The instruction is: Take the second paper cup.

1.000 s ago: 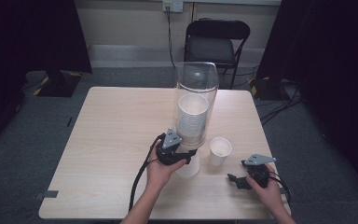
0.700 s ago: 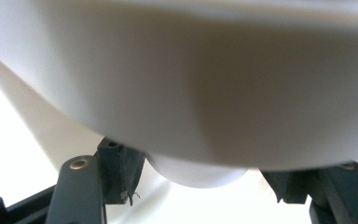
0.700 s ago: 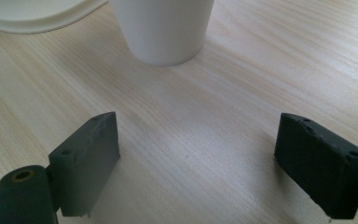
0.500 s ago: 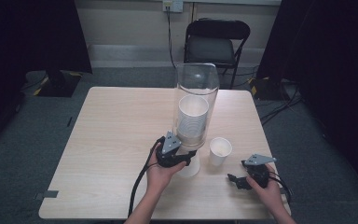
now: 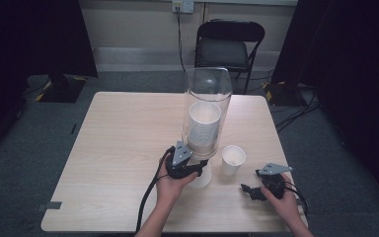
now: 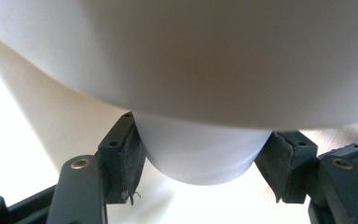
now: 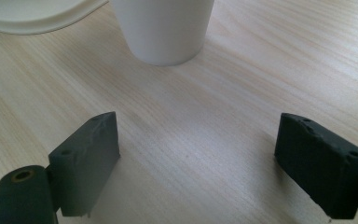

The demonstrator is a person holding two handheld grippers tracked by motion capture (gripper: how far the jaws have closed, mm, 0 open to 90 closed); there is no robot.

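A tall clear tube dispenser (image 5: 206, 98) stands mid-table with a stack of white paper cups (image 5: 204, 123) inside. My left gripper (image 5: 197, 170) sits at its foot, shut on the lowest white cup (image 5: 201, 178) that pokes out below. In the left gripper view both pads (image 6: 129, 156) press the sides of that cup (image 6: 200, 149). A single white cup (image 5: 233, 160) stands upright to the right of the dispenser. My right gripper (image 5: 249, 191) rests low near the table's front right, open, with bare wood between its jaws; the single cup (image 7: 163, 28) stands just ahead of it.
The wooden table (image 5: 118, 148) has free room on its left half and far side. A black cable (image 5: 148, 202) trails from the left gripper over the front edge. A black folding chair (image 5: 229, 44) stands behind the table. Dark curtains flank the room.
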